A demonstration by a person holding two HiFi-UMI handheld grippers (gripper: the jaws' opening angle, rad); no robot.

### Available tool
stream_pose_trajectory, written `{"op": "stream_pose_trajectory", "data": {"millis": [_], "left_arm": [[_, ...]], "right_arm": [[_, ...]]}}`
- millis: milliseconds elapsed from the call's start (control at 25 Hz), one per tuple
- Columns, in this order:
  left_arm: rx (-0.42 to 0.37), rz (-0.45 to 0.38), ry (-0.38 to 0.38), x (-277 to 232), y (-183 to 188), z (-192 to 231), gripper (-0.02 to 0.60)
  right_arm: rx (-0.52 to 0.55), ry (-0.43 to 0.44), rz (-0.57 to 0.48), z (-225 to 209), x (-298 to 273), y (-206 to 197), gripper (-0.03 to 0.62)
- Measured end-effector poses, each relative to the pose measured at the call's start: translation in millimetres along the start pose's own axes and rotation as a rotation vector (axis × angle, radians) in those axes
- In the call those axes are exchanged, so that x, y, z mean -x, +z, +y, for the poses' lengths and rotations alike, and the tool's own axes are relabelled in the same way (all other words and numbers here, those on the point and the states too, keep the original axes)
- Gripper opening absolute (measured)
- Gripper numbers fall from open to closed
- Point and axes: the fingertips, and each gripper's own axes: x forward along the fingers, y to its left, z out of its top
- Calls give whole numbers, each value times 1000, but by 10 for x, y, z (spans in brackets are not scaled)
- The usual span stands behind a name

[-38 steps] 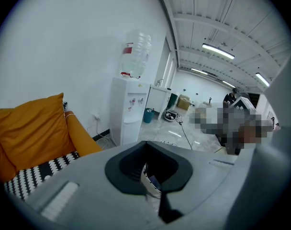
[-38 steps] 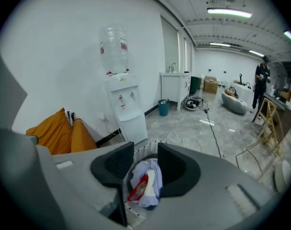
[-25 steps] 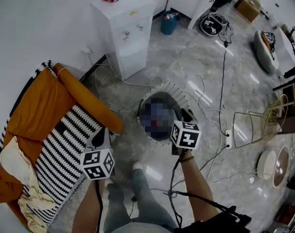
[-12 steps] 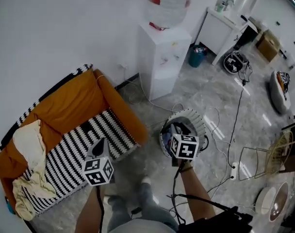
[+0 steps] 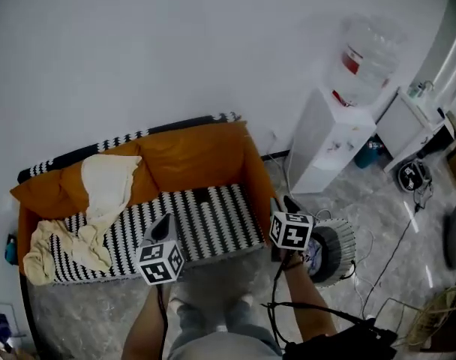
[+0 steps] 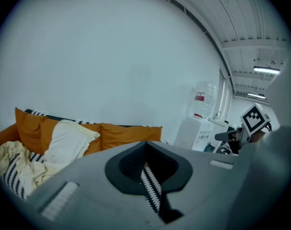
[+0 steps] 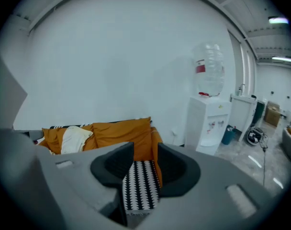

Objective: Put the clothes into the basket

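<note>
Both grippers point, empty, at the sofa (image 5: 205, 156), since your cream clothes (image 5: 100, 201) lie there, well apart from the basket (image 5: 334, 250): left gripper (image 5: 164, 220) fingers together, right gripper (image 5: 287, 202) fingers apart.

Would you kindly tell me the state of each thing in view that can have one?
Left gripper: jaws together, empty.
Right gripper: jaws apart, empty.
Cream clothes: crumpled on the sofa's left end, not yet picked up.
Basket: upright, right of the sofa, contents unclear.
Water bottle: upright on its dispenser.
</note>
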Motion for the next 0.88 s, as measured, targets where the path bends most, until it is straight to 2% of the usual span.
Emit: {"op": "stream_pose_trajectory", "data": {"millis": [240,400,640,880], "left_arm": [[78,-52,173,591,81,1159,9],[130,-69,261,932,27,1831,9],[184,-75,360,1372,-123,2665,9],[230,-91,453,1803,-270,3450,9]], "right_arm": [[108,173,-5,1429,-275,230,160],[175,273,6,2352,-385,232,160],[265,391,26,3546,-502,135,160],[333,479,48,4547,-567,-54,160]]}}
